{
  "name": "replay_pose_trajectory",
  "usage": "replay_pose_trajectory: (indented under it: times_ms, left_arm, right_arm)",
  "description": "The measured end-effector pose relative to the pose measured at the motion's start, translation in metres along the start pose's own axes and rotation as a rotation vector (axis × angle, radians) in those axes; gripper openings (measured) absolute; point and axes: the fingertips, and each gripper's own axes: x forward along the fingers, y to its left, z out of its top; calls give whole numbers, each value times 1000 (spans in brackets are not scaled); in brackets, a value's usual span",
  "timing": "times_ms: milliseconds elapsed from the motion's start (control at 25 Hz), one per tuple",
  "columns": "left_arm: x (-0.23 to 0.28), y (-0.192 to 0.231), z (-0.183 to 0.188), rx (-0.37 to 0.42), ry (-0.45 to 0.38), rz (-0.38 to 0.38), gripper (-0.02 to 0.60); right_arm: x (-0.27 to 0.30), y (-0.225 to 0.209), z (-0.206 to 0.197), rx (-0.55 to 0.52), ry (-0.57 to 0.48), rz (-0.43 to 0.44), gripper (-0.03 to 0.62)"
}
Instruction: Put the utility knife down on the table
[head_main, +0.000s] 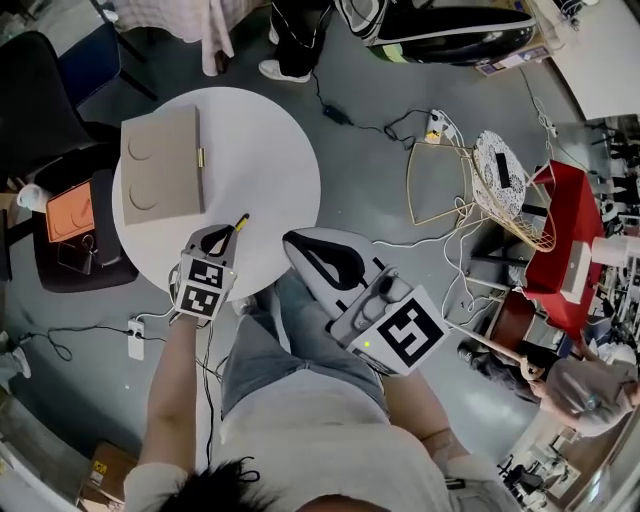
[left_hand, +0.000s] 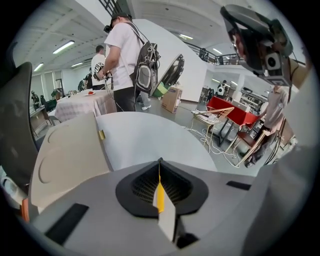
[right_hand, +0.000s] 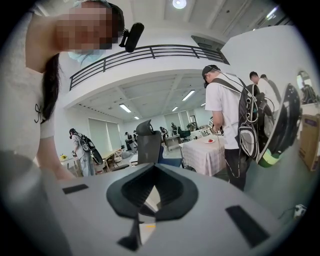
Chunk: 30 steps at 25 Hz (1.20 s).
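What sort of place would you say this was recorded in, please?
Probably a large open workshop or lab hall: a round white table on a grey floor strewn with black cables, a person in a white T-shirt carrying a backpack rig, and a railed upper gallery.

No legible writing anywhere

The marker cubes on the left claw (head_main: 222, 238) and right claw (head_main: 325, 262) carry only black-and-white square patterns, with no letters or numbers. A cardboard box (head_main: 105, 470) on the floor bears a yellow label (head_main: 100, 467), too small to read. Print on the distant carton (left_hand: 171, 99) is blurred.
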Motion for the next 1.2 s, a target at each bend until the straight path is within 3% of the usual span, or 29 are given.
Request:
replay_pose_trajectory:
  times_ms: [360, 840, 1200]
  left_arm:
    - [-47, -9, 32, 21, -124, 6, 11]
    - [-167, -39, 114, 36, -477, -14, 9]
    - [-246, -58, 135, 44, -646, -37, 9]
  right_arm:
    - [-1, 25, 13, -30, -24, 17, 8]
    - [-6, 69, 25, -75, -66, 18, 8]
    - [-6, 106, 32, -106, -96, 28, 8]
